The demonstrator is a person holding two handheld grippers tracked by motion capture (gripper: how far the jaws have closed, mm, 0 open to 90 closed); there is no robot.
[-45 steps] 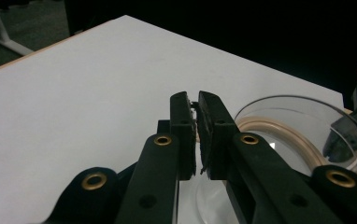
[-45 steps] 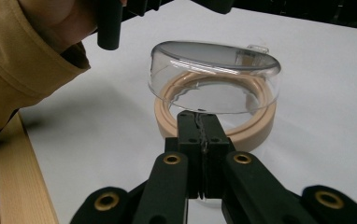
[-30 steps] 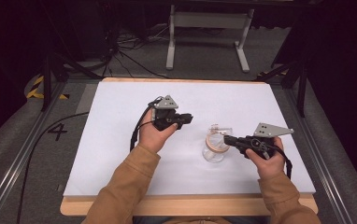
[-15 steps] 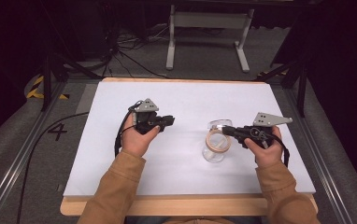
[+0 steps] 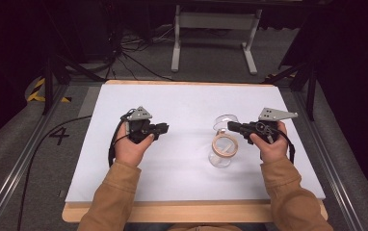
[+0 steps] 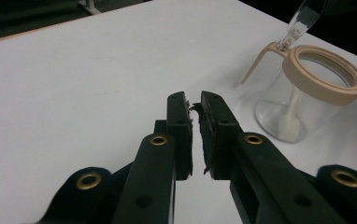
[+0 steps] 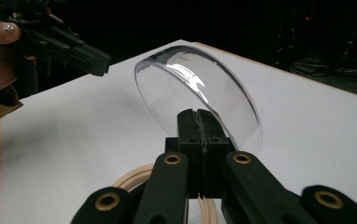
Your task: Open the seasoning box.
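Observation:
A clear glass jar (image 5: pixel 222 155) with a beige ring around its mouth (image 6: pixel 324 73) stands right of the table's middle. Its clear round lid (image 7: pixel 190 88) is swung up on its hinge and stands on edge. My right gripper (image 5: pixel 230 126) comes in from the right, and in the right gripper view it (image 7: pixel 197 114) is shut on the lid's rim. My left gripper (image 5: pixel 165 128) hovers over bare table well to the left of the jar, pointing toward it. In the left gripper view its jaws (image 6: pixel 194 100) stand a narrow gap apart with nothing between them.
The white table top (image 5: pixel 187 101) has a wooden front edge (image 5: pixel 191 211). A black cable (image 5: pixel 52 144) trails off its left side over the grey floor. A white metal stand (image 5: pixel 213 29) is behind the table.
My left hand has drawn away leftward from the jar. The right hand has shifted a little right and farther back, still gripping the lid, which is now tipped up off the jar.

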